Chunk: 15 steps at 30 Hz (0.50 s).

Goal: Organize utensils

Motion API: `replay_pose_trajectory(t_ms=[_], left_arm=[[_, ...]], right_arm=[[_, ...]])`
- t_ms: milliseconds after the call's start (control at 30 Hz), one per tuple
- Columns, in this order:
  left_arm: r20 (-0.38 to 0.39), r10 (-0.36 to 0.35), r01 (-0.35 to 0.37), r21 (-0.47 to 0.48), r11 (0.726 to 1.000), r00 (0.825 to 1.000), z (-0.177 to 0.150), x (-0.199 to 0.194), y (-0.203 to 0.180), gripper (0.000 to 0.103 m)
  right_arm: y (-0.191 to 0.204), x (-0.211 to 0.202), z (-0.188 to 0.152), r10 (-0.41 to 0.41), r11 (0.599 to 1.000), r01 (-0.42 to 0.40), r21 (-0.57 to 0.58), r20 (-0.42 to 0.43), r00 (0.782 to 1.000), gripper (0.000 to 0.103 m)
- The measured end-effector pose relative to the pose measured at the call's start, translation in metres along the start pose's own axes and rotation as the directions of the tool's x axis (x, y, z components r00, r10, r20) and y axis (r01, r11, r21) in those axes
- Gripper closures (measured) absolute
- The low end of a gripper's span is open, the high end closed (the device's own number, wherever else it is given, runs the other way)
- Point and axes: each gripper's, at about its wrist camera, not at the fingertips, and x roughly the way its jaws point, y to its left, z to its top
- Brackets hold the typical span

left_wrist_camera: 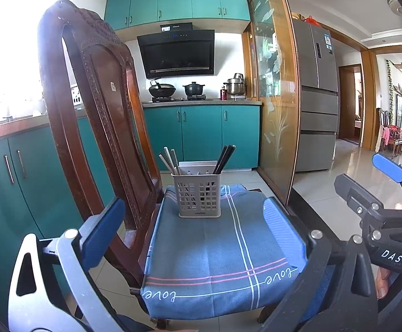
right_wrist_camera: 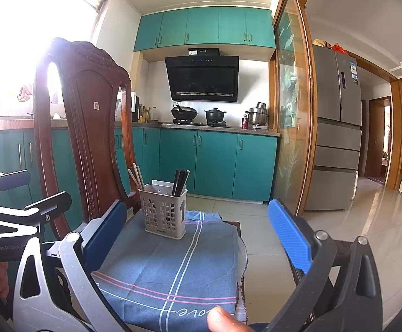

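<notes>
Your left gripper [left_wrist_camera: 195, 232] and right gripper [right_wrist_camera: 198, 232] both hang wide open, empty. The utensil caddy [left_wrist_camera: 196, 195] stands near the cloth-covered chair seat's [left_wrist_camera: 217, 262] far edge, light chopsticks [left_wrist_camera: 169, 160] and dark chopsticks [left_wrist_camera: 224, 159] apparently sorted into separate compartments.

The left wrist view looked forward over the left tongs [left_wrist_camera: 195, 232], low and close above the chair seat's blue cloth [left_wrist_camera: 217, 249], facing the far stove wall; the right wrist view sat just to its right, slightly farther back, facing the same way over the right tongs [right_wrist_camera: 198, 232]; both shared the utensil basket [left_wrist_camera: 196, 195], chair back [left_wrist_camera: 101, 105] and teal cabinets [left_wrist_camera: 201, 132].
</notes>
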Motion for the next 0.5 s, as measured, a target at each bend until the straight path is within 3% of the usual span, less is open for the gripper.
replay_pose_trajectory(t_ms=[333,500], left_arm=[[-0.012,-0.005,0.005,-0.017,1.000,1.000,-0.004,0.009,0.003,0.003],[-0.064,-0.030,0.027,-0.053,0.998,0.997,-0.006,0.029,0.006,0.003]], right_arm=[[-0.003,0.014,-0.006,0.000,1.000,0.000,0.006,-0.035,0.999,0.003],[-0.009,0.040,-0.012,-0.024,1.000,0.025,0.012,-0.099,0.995,0.003]])
